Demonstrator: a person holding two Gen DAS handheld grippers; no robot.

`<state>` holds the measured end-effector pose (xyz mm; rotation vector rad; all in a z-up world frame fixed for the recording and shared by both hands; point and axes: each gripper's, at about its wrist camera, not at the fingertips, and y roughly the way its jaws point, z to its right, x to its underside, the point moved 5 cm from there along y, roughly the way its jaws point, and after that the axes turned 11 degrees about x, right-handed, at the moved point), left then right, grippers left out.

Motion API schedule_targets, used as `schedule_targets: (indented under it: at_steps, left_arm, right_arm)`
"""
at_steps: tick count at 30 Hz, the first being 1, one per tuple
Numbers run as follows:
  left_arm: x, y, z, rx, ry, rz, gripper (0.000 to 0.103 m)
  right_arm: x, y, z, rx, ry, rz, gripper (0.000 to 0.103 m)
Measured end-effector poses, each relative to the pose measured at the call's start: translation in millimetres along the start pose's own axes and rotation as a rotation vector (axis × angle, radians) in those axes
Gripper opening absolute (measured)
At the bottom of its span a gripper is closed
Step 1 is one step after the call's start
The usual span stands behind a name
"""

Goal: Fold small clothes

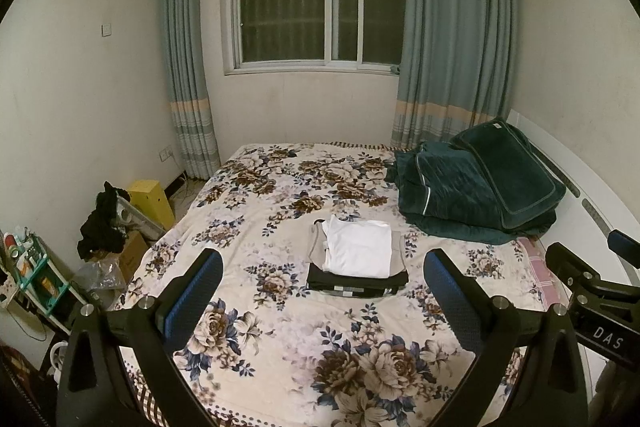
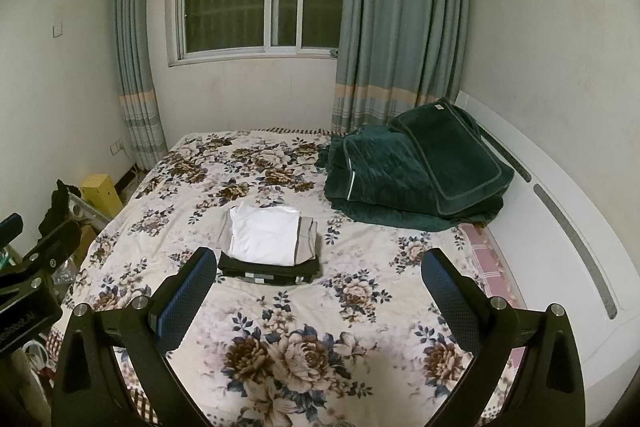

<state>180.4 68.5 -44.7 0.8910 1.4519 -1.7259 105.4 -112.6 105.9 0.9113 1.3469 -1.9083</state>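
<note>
Black left gripper and right gripper hover spread above folded clothes.

The left gripper is held above the near part of the bed, jaws wide apart, nothing between them. A stack of folded clothes is placed near the middle of the bed: a white garment on top, a beige one beneath, dark ones at the bottom. A green quilt is piled at the far right corner. The right gripper is seen at the right edge, its jaws not visible.
</note>
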Motion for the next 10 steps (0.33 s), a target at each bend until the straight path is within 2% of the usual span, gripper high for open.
schedule_targets:
  at_steps: [10]
  left_arm:
    - [-4.9,-4.8,-5.5,-0.005,0.004,0.007,0.103]
  right_arm:
    - [0.8,-2.2,-1.7,0.001,0.000,0.003,0.103]
